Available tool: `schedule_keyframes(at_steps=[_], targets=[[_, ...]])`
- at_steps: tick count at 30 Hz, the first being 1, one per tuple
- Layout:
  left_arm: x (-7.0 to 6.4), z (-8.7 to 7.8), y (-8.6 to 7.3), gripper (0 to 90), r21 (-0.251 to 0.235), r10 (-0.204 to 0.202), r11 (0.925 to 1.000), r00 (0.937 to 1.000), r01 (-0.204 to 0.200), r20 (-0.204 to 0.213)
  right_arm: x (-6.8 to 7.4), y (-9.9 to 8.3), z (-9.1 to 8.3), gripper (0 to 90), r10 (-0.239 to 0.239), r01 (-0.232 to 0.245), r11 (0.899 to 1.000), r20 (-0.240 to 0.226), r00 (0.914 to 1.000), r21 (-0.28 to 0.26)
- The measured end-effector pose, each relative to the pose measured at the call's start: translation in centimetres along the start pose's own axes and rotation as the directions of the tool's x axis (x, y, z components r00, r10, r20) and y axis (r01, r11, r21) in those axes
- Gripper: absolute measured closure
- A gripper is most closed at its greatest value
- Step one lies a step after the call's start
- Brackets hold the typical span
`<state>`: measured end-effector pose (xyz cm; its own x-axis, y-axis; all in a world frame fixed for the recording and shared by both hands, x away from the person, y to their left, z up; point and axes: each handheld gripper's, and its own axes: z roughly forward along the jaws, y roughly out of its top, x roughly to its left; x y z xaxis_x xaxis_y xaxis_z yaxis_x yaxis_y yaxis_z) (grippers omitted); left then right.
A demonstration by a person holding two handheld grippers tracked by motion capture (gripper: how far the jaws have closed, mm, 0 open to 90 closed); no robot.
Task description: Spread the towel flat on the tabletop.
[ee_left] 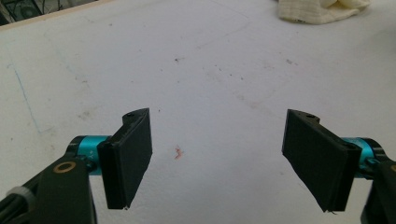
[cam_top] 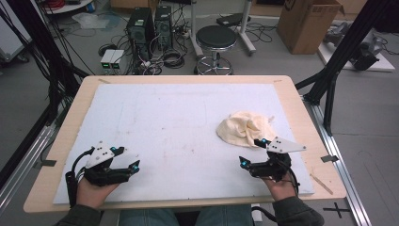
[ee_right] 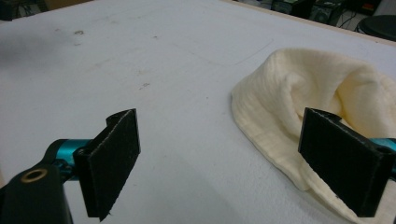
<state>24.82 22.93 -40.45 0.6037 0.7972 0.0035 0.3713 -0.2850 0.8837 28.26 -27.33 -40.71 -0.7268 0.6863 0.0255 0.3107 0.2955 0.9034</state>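
**Both grippers spread, cloth by the right one**

High view: I see the whole layout. Cream cloth (cam_top: 246,128) lies crumpled on the white board (cam_top: 174,122), right of centre. My right gripper (cam_top: 253,151) sits at the cloth's near edge, jaws spread, far jaw tip just at the cloth's rim; can't tell if it touches. My left gripper (cam_top: 126,158) is at the near left corner, jaws spread, well apart from the cloth. Stool (cam_top: 216,38) and cardboard box (cam_top: 308,21) on the floor beyond the table.

Left gripper view: left gripper (ee_left: 217,158) jaws wide apart, nothing between them but stained board (ee_left: 140,60). Cloth (ee_left: 322,10) far off at top right, clear of both jaws.

Right gripper view: close detail the high view lacks. Right gripper (ee_right: 219,161) jaws wide apart; cloth (ee_right: 299,98) bunched, ribbed weave, lying behind the right-hand jaw, its edge reaching into the gap. Left-hand jaw over bare board (ee_right: 140,56).
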Motion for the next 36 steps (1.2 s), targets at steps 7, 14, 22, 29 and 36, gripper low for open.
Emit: schedule_keyframes(at_steps=[7,14,22,29,36], targets=[[-0.03,0.41,0.06,24.7,0.009,0.005,1.0,0.9999,-0.005,0.011,-0.33,-0.21,-0.04,12.1,-0.005,0.005,1.0,-0.002,1.0,-0.004],[-0.04,0.3,0.05,24.8,0.007,0.005,1.0,0.9999,-0.005,0.01,-0.1,-0.17,-0.1,12.1,-0.008,0.008,1.0,-0.003,1.0,-0.004],[-0.03,0.18,-0.02,24.8,0.005,0.004,1.0,0.9999,-0.004,0.012,0.06,-0.1,-0.12,12.1,-0.01,0.01,1.0,-0.005,0.9999,-0.011],[-0.01,0.06,-0.14,24.8,0.006,0.005,1.0,1.0,-0.005,0.007,0.18,0.0,0.02,12.1,-0.009,0.009,1.0,-0.011,0.9999,-0.005],[0.02,0.02,-0.24,24.7,0.005,0.002,1.0,1.0,-0.002,0.001,-0.02,0.31,0.34,12.2,-0.008,0.009,1.0,-0.012,0.9999,0.001]])
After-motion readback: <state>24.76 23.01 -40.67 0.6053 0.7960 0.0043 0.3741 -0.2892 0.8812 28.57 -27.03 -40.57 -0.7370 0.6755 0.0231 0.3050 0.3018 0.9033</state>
